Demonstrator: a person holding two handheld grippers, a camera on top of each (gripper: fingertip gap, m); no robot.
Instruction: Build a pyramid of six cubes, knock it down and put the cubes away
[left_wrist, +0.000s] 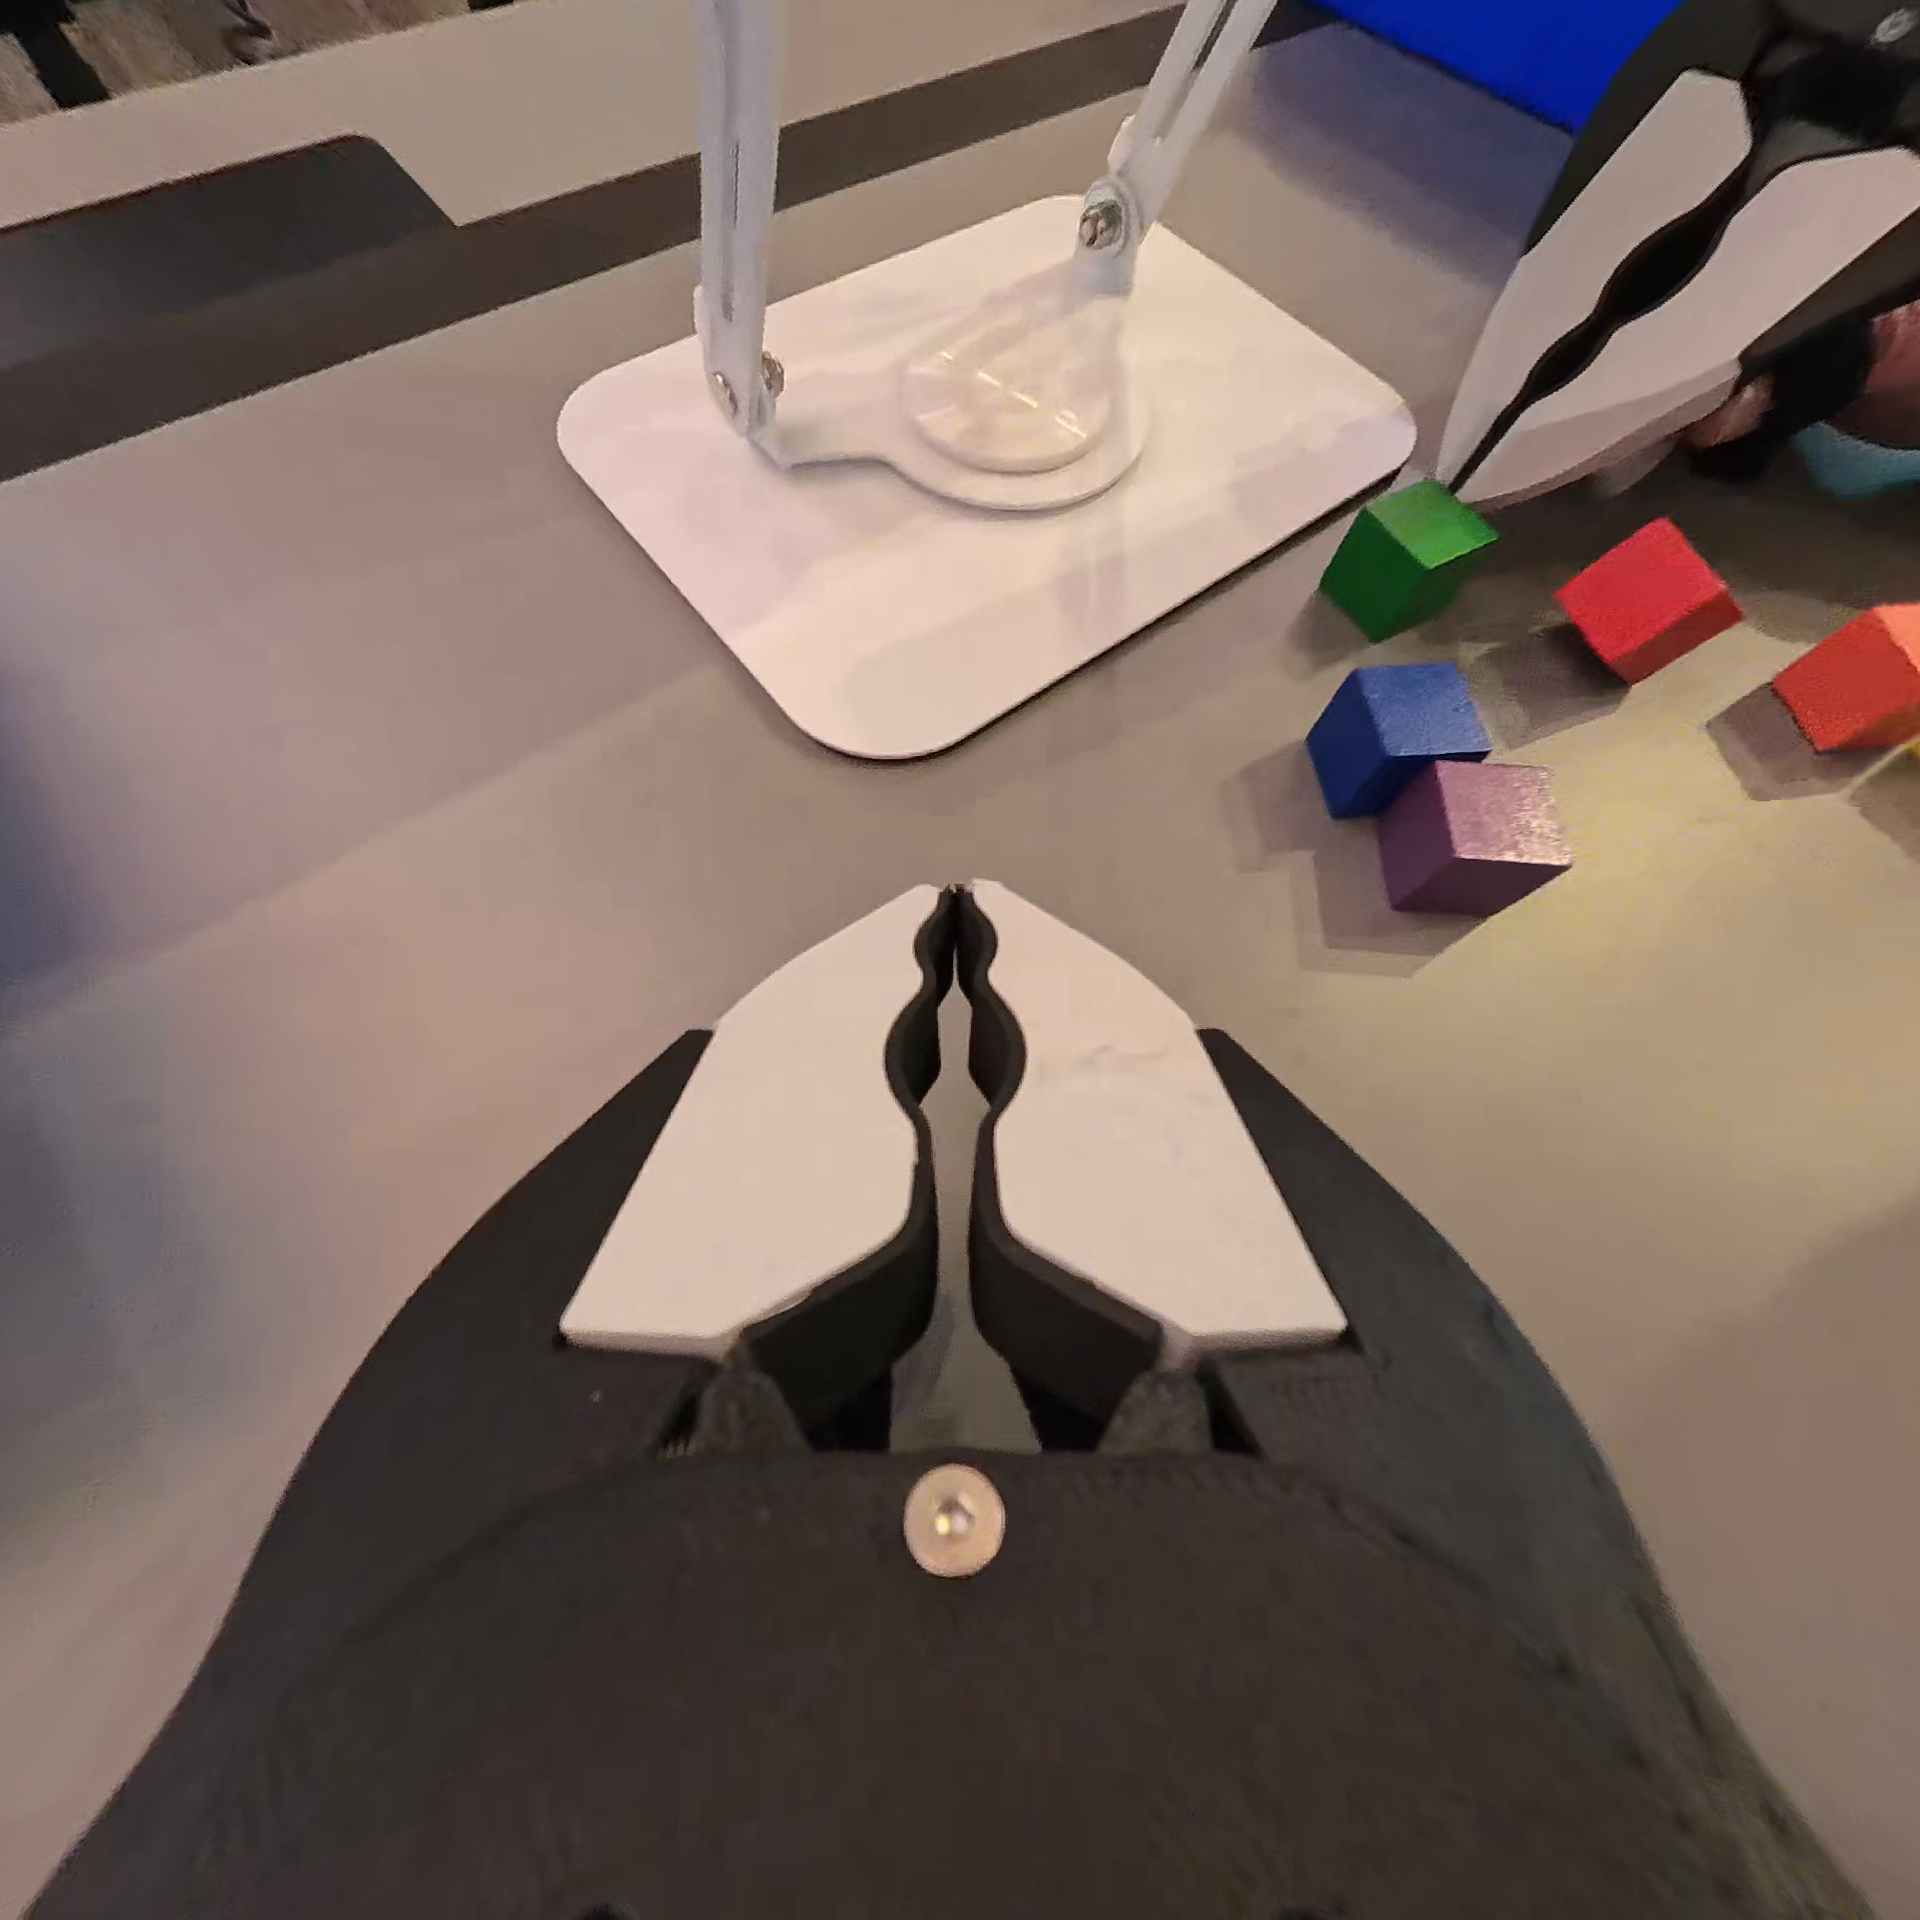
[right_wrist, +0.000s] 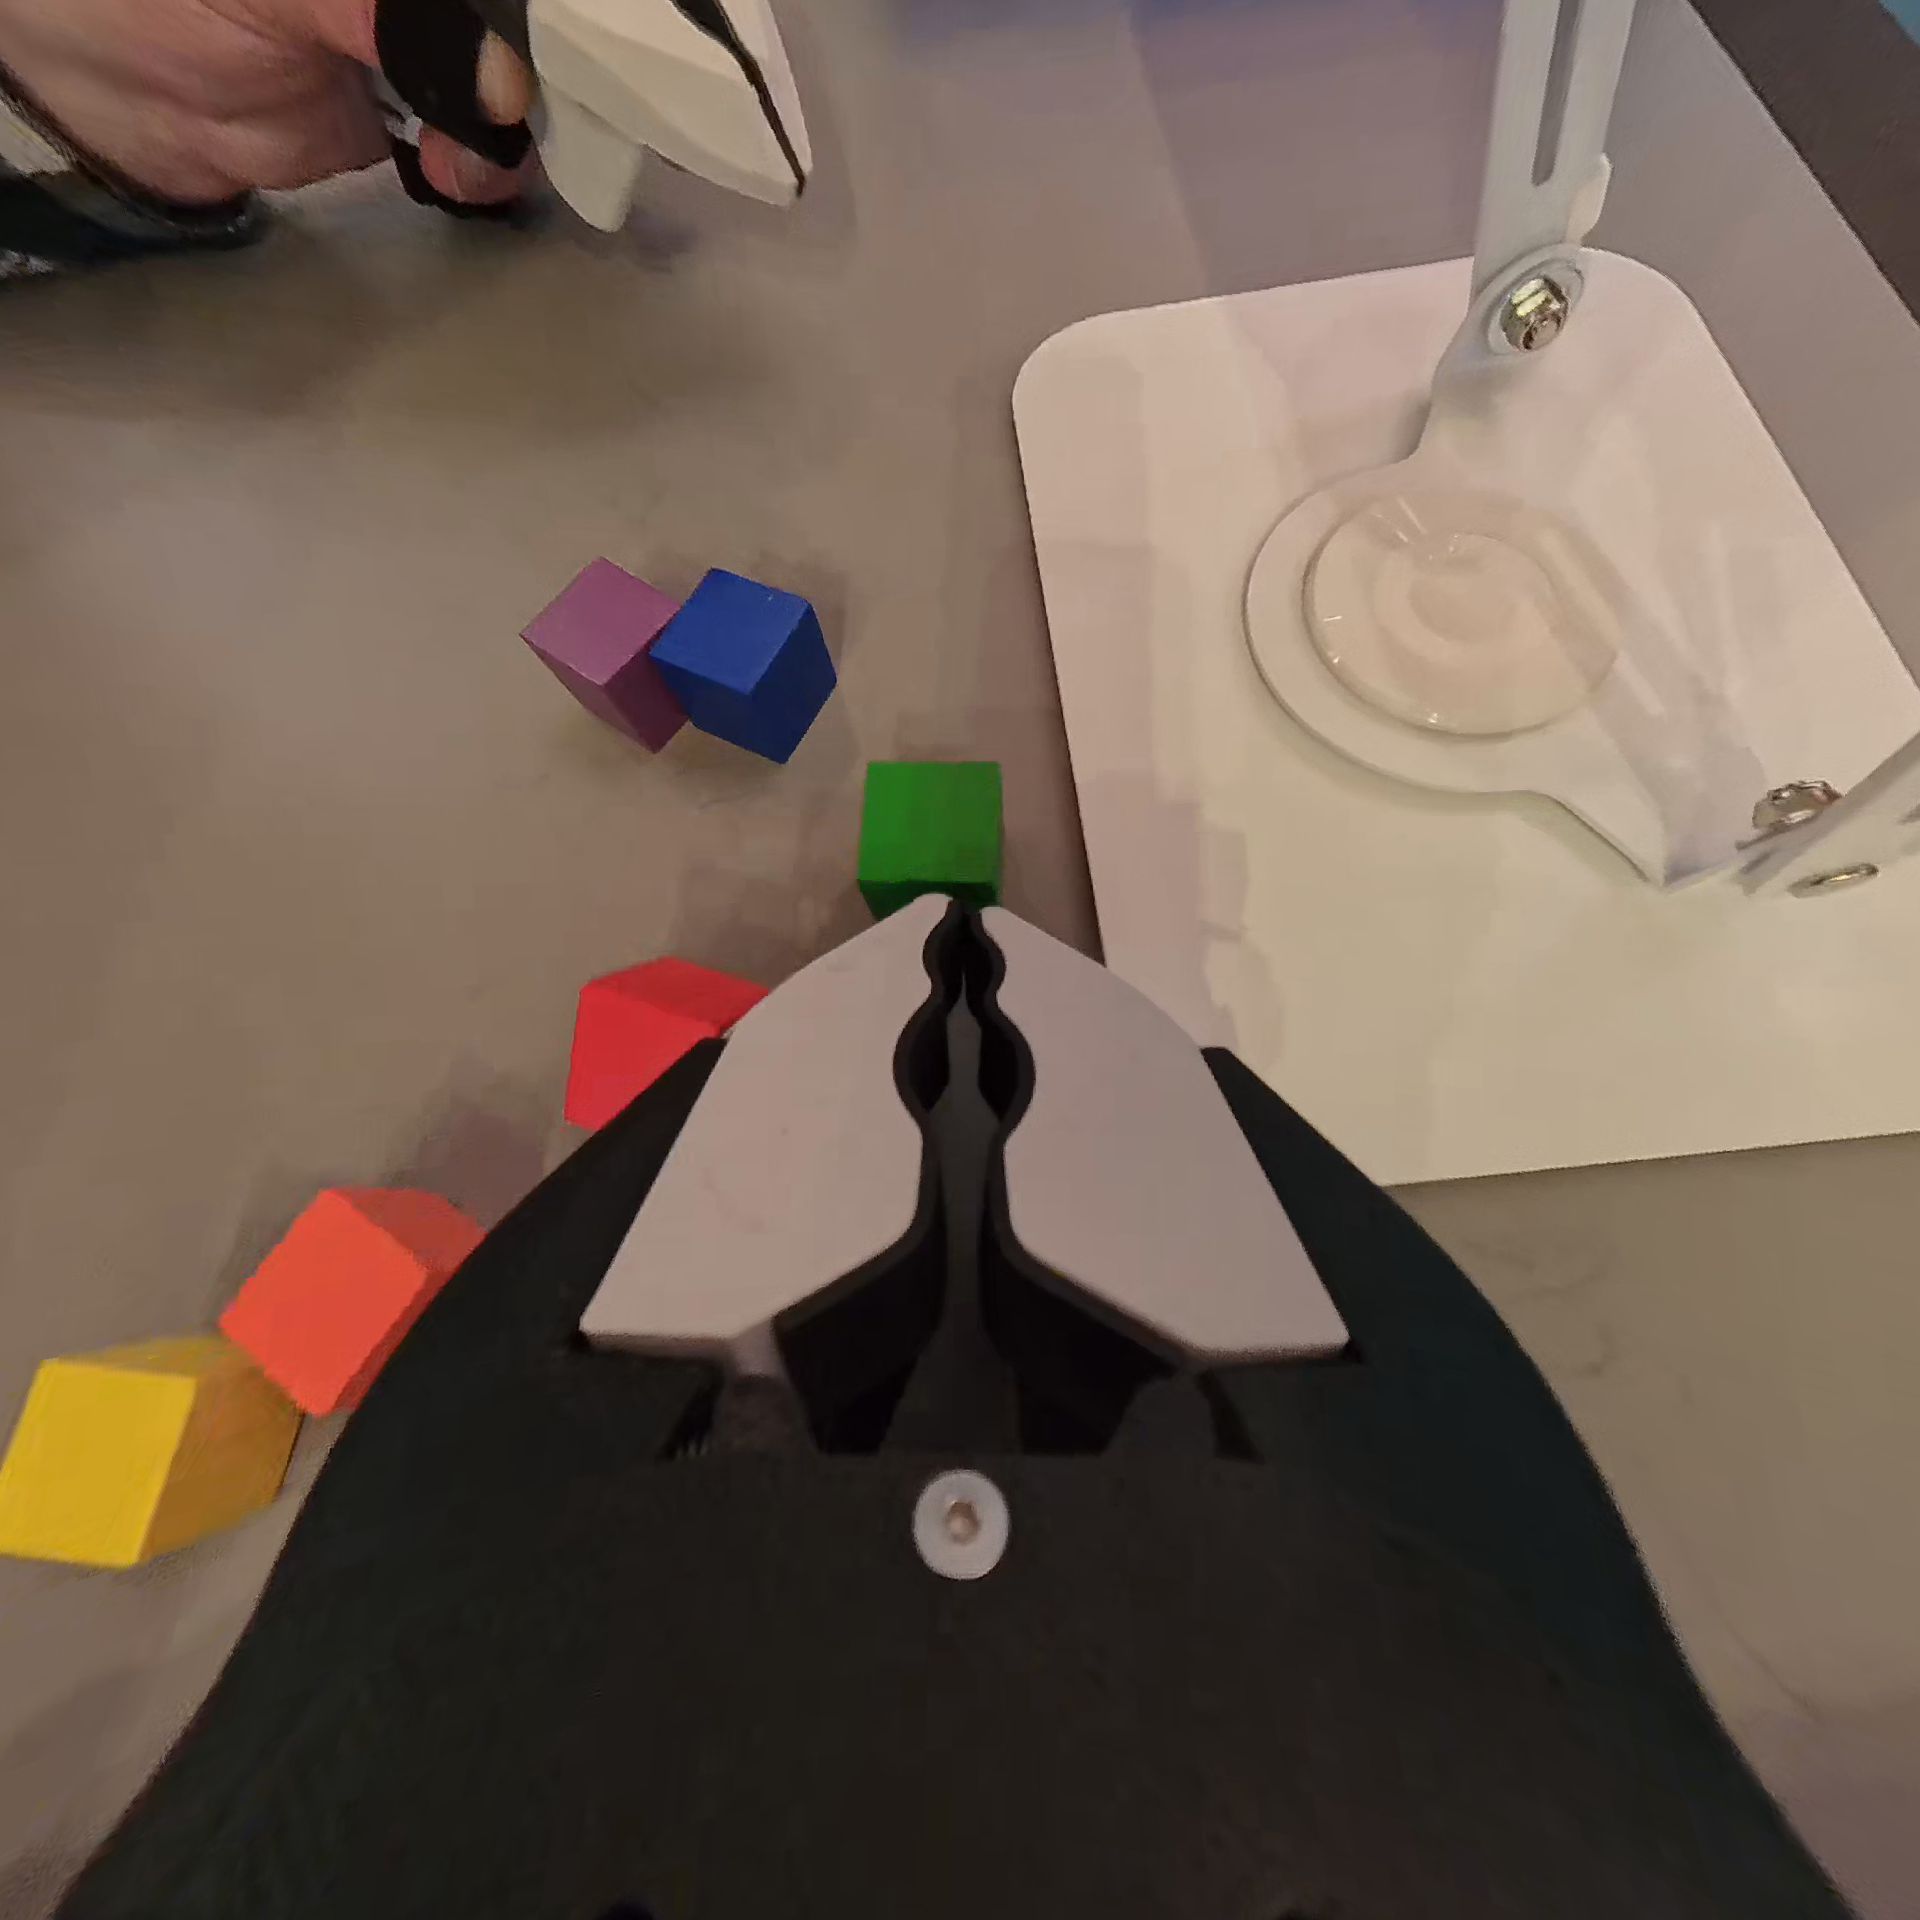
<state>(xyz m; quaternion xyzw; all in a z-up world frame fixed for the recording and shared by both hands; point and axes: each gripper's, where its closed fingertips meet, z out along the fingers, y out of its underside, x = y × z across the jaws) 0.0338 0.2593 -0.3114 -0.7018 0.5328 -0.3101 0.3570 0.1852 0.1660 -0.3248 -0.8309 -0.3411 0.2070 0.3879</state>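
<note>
— How do your tools stand?
— Your left tool (left_wrist: 956, 891) is closed on nothing, over bare tabletop (left_wrist: 416, 831). Your right tool (right_wrist: 961, 912) is closed too, its tip at the green cube (right_wrist: 930, 831).
— And the cubes?
— All scattered flat: yellow (right_wrist: 104, 1455), orange (right_wrist: 332, 1288), red (right_wrist: 644, 1029), then blue (right_wrist: 748, 665) touching purple (right_wrist: 597, 644). Beyond, the white stand (right_wrist: 1455, 727).
</note>
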